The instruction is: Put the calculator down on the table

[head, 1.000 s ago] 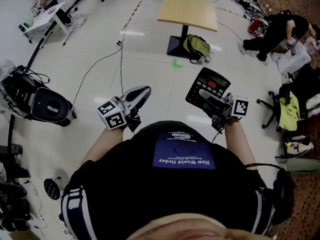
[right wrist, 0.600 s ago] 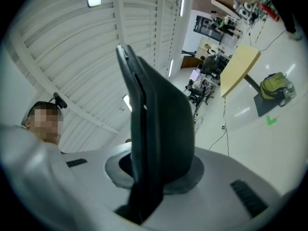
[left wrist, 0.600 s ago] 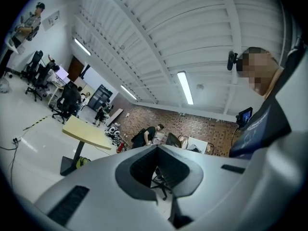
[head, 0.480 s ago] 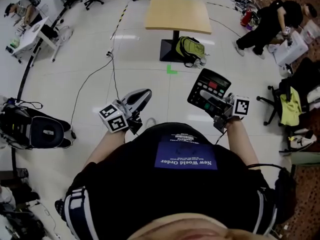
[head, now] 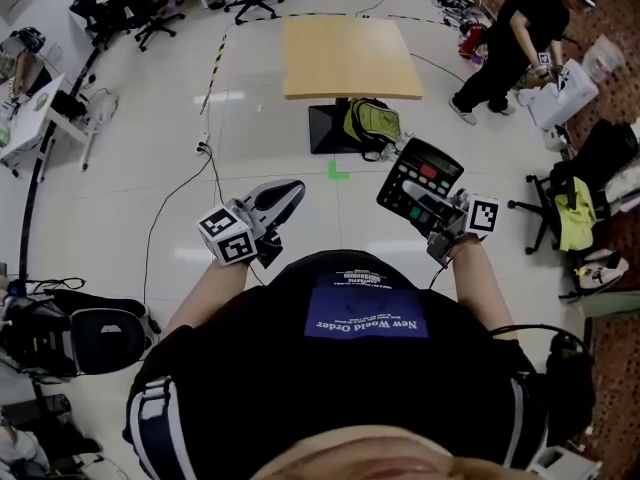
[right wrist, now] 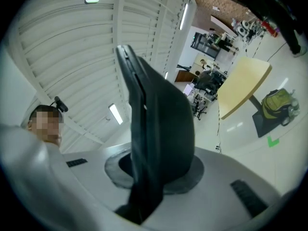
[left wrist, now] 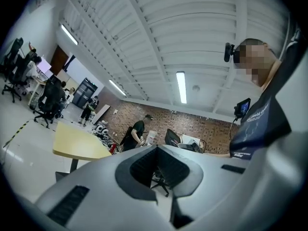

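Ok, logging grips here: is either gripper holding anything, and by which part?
The right gripper holds the calculator, fingers clamped on the edge nearest the person. The left gripper holds nothing.

The tabletop (head: 350,58) stands at 12 o'clock, with a backpack (head: 372,123) on the floor (head: 120,198) against its base. Nearer, the calculator (head: 430,163) sits in the right gripper (head: 410,190) at 1 o'clock. The left gripper (head: 290,188) is at 11. A person (head: 510,28) stands at 2 o'clock.
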`<action>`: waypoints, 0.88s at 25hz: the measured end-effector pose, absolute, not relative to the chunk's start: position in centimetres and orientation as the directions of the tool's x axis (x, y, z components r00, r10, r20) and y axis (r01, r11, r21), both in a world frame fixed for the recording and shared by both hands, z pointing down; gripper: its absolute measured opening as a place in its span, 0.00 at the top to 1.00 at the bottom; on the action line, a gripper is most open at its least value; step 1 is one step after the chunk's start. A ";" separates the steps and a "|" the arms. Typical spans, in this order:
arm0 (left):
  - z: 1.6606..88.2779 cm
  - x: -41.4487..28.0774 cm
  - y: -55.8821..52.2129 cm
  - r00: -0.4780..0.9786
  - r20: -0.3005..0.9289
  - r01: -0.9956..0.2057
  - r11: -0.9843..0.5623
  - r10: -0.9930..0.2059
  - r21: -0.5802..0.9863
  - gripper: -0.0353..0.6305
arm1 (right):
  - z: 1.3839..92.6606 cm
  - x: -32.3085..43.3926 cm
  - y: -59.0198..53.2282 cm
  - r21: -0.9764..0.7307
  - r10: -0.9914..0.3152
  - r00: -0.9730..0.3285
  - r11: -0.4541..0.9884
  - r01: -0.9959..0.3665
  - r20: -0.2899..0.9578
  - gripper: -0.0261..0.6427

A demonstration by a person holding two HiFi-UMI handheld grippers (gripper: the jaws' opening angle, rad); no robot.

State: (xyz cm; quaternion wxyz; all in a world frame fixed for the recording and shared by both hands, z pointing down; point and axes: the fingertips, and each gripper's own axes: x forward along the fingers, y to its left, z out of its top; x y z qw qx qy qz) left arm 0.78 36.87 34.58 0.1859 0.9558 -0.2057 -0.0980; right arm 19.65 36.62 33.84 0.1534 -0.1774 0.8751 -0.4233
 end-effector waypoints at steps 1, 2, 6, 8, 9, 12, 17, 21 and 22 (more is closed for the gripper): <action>34.5 0.4 35.9 0.895 -0.116 -0.353 -0.845 -0.430 0.402 0.94 | 33.9 19.3 35.8 -0.798 -0.441 -0.890 0.575 -0.181 -0.115 0.86; 34.5 0.2 35.2 0.895 -0.122 -0.349 -0.843 -0.430 0.410 0.94 | 34.0 19.0 35.1 -0.802 -0.442 -0.890 0.570 -0.182 -0.112 0.86; 35.6 -0.4 32.4 0.891 -0.106 -0.360 -0.830 -0.441 0.427 0.94 | 34.7 18.9 31.7 -0.817 -0.440 -0.890 0.553 -0.164 -0.119 0.86; 36.1 -0.6 30.7 0.885 -0.096 -0.376 -0.821 -0.456 0.430 0.94 | 35.3 18.8 29.7 -0.824 -0.430 -0.895 0.547 -0.150 -0.122 0.86; 36.2 -0.5 29.8 0.880 -0.094 -0.385 -0.815 -0.466 0.433 0.94 | 35.6 18.9 28.6 -0.825 -0.421 -0.899 0.546 -0.143 -0.123 0.86; 36.0 0.7 27.2 0.866 -0.083 -0.421 -0.809 -0.493 0.410 0.94 | 35.8 19.9 24.8 -0.823 -0.379 -0.915 0.558 -0.109 -0.136 0.86; 35.3 3.6 21.7 0.815 -0.079 -0.504 -0.770 -0.574 0.390 0.94 | 35.7 22.5 17.1 -0.814 -0.279 -0.946 0.581 -0.029 -0.165 0.86; 34.5 6.0 17.8 0.768 -0.089 -0.552 -0.727 -0.634 0.409 0.94 | 35.5 24.5 11.6 -0.807 -0.205 -0.966 0.591 0.006 -0.158 0.86; 34.2 6.9 16.9 0.759 -0.088 -0.563 -0.719 -0.645 0.408 0.94 | 35.3 25.3 10.5 -0.806 -0.191 -0.969 0.592 0.014 -0.158 0.86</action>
